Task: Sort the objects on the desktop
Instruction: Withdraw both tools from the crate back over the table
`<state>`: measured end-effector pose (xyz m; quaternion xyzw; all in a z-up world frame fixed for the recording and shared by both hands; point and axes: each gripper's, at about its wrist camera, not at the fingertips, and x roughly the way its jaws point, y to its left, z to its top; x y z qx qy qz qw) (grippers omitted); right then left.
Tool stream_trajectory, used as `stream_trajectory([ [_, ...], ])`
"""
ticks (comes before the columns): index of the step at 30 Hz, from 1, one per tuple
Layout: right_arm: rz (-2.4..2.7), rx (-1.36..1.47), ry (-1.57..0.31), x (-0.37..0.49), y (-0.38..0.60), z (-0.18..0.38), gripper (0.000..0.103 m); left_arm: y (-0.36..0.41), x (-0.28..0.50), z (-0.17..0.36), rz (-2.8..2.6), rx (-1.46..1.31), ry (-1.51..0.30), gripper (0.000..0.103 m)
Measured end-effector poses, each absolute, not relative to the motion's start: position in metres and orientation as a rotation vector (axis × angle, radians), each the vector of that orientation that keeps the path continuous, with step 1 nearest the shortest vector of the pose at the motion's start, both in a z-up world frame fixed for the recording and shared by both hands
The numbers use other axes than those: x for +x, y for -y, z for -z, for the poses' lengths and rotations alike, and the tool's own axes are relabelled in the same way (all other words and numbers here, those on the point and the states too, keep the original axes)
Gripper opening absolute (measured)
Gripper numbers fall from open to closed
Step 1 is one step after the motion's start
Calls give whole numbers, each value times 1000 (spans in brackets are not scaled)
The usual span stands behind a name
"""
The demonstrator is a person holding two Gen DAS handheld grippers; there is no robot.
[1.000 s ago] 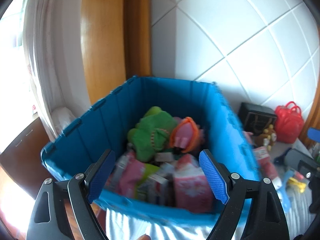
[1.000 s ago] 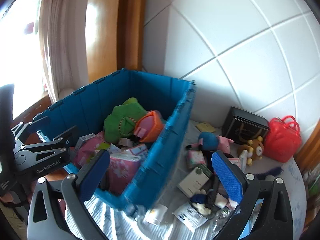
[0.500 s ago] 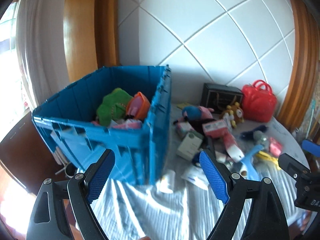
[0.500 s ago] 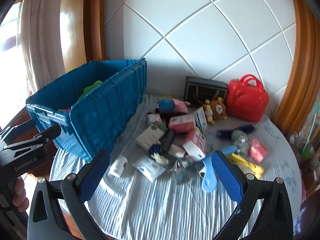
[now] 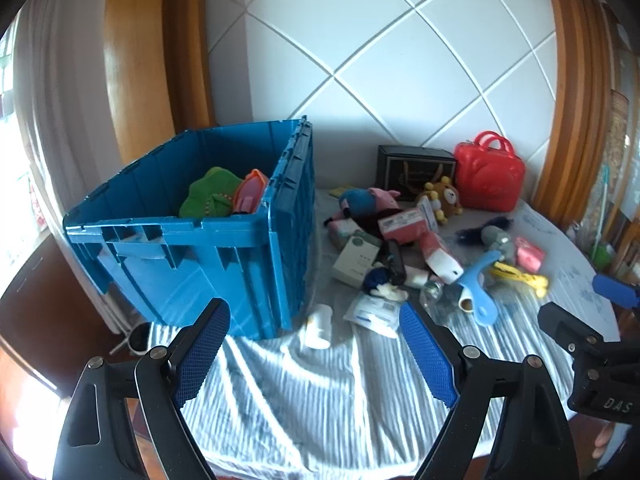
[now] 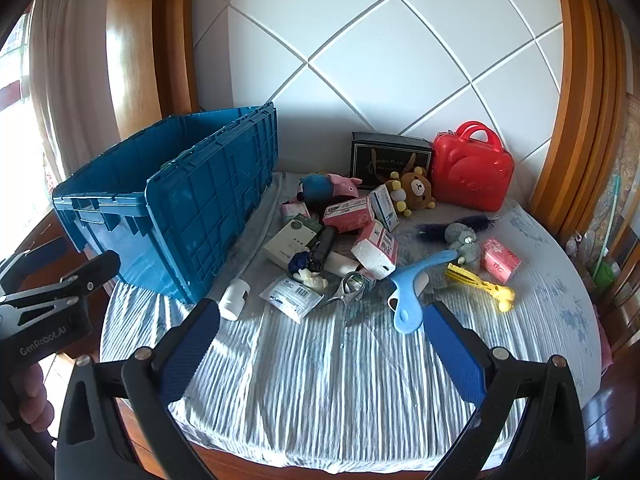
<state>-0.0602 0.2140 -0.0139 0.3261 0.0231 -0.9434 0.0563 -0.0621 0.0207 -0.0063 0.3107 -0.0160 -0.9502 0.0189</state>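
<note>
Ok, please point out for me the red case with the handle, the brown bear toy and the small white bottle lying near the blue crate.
red case [image 6: 472, 172], right wrist view, on its front face.
brown bear toy [image 6: 416, 190], right wrist view, on its face.
small white bottle [image 6: 235, 294], right wrist view, on the middle of its body.

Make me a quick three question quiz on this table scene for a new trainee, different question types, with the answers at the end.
1. True or false: the left gripper holds a toy between its fingers.
2. Multiple choice: where does the red case stand? A) inside the blue crate B) by the wall, beside the black box C) at the table's near edge.
3. Fill in: the small white bottle lies on the striped cloth near the crate's ____ corner.

Key: 1. False; both it and the right gripper are open and hold nothing. 2. B. 3. Near (front).
</note>
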Motion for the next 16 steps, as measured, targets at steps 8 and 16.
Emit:
stream_trajectory([
  [8, 2877, 987, -67, -49, -209, 13, 103, -16, -53, 7, 2970, 961, 43, 87],
  [16, 2886, 981, -67, -52, -209, 10, 103, -16, -50, 1, 2986, 894, 42, 87],
])
